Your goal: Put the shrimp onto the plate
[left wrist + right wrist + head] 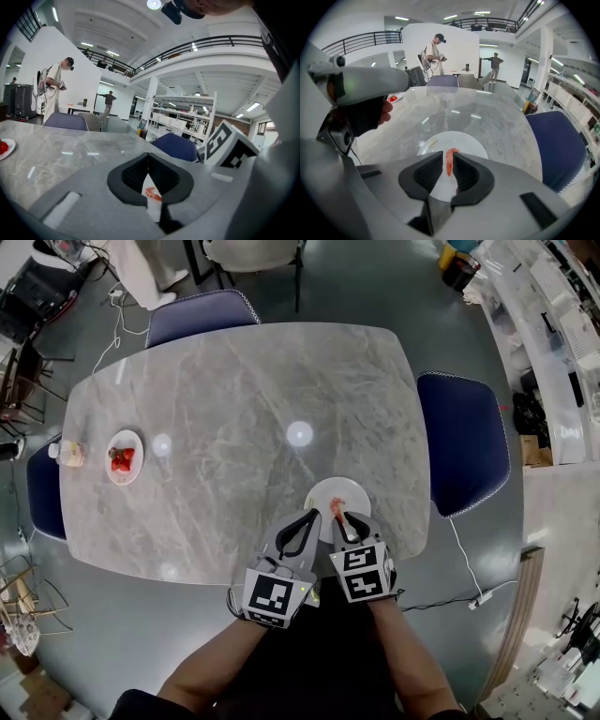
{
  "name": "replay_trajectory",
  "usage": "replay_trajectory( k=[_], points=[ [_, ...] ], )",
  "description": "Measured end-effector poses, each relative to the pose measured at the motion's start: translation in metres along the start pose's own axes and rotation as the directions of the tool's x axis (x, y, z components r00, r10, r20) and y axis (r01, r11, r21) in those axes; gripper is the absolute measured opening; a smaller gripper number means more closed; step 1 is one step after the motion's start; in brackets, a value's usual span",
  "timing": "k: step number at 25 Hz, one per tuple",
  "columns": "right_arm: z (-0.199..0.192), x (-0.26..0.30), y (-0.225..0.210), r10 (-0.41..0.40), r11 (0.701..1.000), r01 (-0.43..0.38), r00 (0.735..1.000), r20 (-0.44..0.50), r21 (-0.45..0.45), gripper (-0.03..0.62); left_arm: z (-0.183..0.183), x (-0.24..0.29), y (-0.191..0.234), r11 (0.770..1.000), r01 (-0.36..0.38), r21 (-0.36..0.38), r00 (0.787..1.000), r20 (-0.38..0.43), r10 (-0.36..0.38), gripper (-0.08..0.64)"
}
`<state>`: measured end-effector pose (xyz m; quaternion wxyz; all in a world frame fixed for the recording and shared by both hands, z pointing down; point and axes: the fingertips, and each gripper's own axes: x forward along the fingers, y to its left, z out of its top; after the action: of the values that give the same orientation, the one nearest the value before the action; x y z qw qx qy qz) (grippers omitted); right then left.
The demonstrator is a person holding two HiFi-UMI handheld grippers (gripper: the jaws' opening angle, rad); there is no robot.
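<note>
A white plate (353,491) sits at the table's near edge. My right gripper (340,517) is over its near side, shut on an orange-red shrimp (449,160) that stands upright between the jaws above the plate (469,143). My left gripper (308,518) hovers just left of the plate, close beside the right one. Its jaws meet at the tips with nothing between them. In the left gripper view, the shrimp (152,192) and a bit of white plate show through the gap below the shut tips of that gripper (148,157).
The grey marble table (244,399) carries a small plate of red pieces (124,457) and a small jar (70,454) at its far left. Blue chairs stand at the right (464,442), back (199,315) and left. People stand in the background.
</note>
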<state>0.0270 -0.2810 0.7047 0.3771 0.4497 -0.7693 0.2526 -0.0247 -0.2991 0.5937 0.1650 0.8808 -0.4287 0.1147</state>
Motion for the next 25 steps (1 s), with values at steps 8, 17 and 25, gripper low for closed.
replay_trajectory(
  k=[8,17,25],
  points=[
    [0.045,-0.069,0.002,0.018,0.998,-0.026,0.989,0.144,0.057,0.003,0.045,-0.023,-0.027,0.999,0.029,0.016,1.0,-0.002,-0.029,0.008],
    [0.109,-0.153,0.007,0.034,0.993,-0.071,0.938,0.344,0.093,0.002,0.106,-0.052,-0.06,0.997,0.07,0.014,0.997,0.032,-0.071,0.008],
    [0.142,-0.212,0.006,0.014,0.994,-0.063,0.884,0.467,0.088,0.002,0.153,-0.073,-0.084,0.994,0.105,0.007,0.99,0.088,-0.106,0.008]
  ],
)
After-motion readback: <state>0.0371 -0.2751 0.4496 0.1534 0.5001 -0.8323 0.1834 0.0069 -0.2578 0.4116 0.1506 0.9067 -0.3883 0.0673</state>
